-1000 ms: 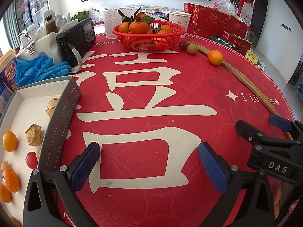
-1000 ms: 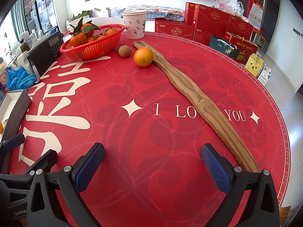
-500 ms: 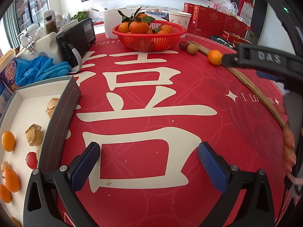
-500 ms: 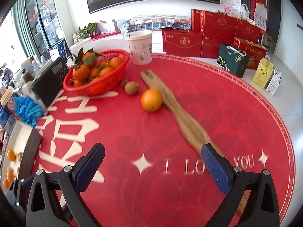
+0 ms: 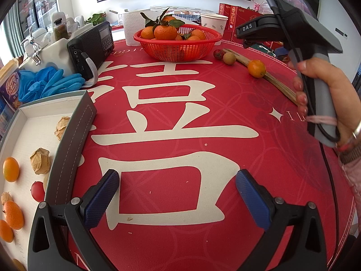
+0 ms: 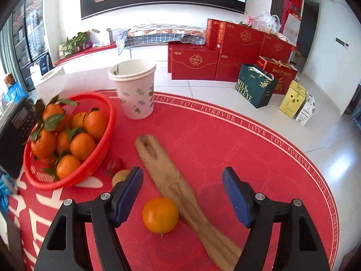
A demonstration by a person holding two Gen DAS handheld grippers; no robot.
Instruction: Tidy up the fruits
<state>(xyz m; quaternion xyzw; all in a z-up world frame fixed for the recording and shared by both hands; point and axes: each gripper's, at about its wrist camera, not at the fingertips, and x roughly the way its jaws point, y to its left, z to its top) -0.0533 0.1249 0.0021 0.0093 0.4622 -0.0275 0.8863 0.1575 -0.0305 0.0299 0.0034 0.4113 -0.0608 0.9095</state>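
A loose orange (image 6: 160, 215) lies on the red table beside a long wooden board (image 6: 178, 187). My right gripper (image 6: 183, 197) is open and empty, hovering above the orange and board. A kiwi (image 6: 119, 176) and a small red fruit (image 6: 114, 165) lie next to a red basket (image 6: 67, 178) of leafy tangerines. In the left wrist view the orange (image 5: 256, 68), kiwi (image 5: 229, 58) and basket (image 5: 178, 47) show far off. My left gripper (image 5: 177, 201) is open and empty over the table. A grey-edged white box (image 5: 74, 140) at left holds oranges, a red fruit and husked fruits.
A black radio (image 5: 91, 47), blue gloves (image 5: 48, 84) and a white bag stand at back left. A paper cup (image 6: 134, 91) stands behind the board. A paper towel roll (image 5: 133, 30) is behind the basket. Red gift boxes (image 6: 225, 52) sit on the floor beyond.
The right gripper has risen and moved forward across the table to above the orange and board. The left gripper has stayed still.
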